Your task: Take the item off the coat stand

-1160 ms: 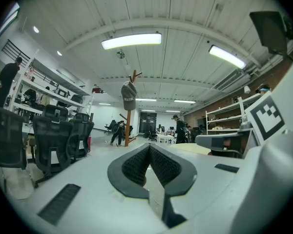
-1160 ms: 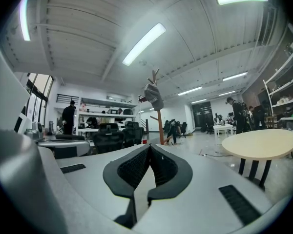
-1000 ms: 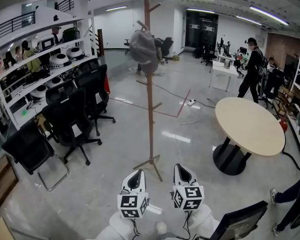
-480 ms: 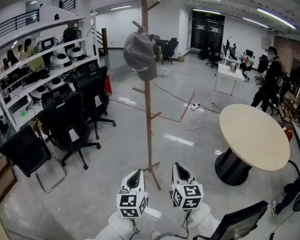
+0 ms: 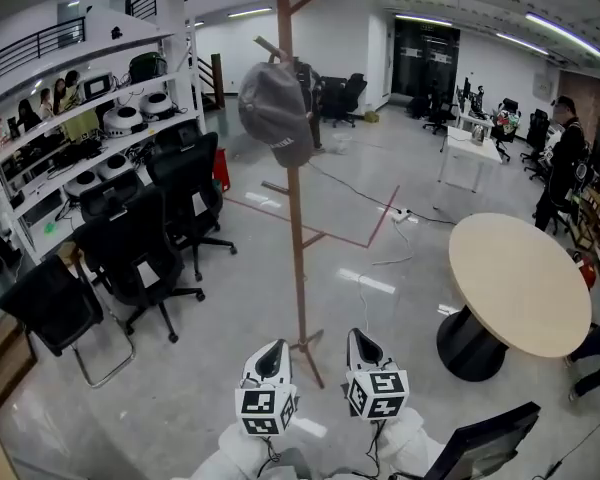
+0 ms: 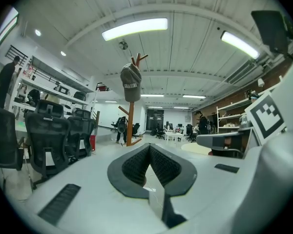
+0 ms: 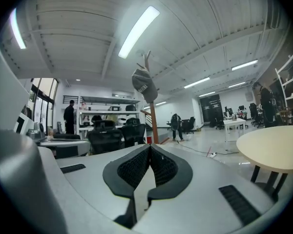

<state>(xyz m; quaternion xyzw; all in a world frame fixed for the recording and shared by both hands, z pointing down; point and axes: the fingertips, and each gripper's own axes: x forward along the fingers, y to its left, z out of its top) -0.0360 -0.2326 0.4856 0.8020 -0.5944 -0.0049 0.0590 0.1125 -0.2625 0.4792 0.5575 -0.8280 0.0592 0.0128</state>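
A tall wooden coat stand [image 5: 296, 198] rises from the floor ahead of me. A grey cap [image 5: 275, 113] hangs on one of its upper pegs. The cap [image 6: 131, 83] also shows far off in the left gripper view, and the cap [image 7: 144, 86] sits high in the right gripper view. My left gripper [image 5: 271, 353] and right gripper [image 5: 362, 343] are held low at the bottom of the head view, side by side, well short of the stand. Both are shut with nothing between their jaws, which meet at the tips.
Several black office chairs [image 5: 140, 253] stand at the left before white shelving [image 5: 70, 118]. A round beige table [image 5: 520, 283] is at the right. A person [image 5: 560, 173] stands far right. A dark monitor edge [image 5: 480, 443] sits at the lower right.
The view has moved closer to the coat stand; the stand and cap sit larger and higher. The person at the far right has shifted rightwards. Both grippers keep their place, shut.
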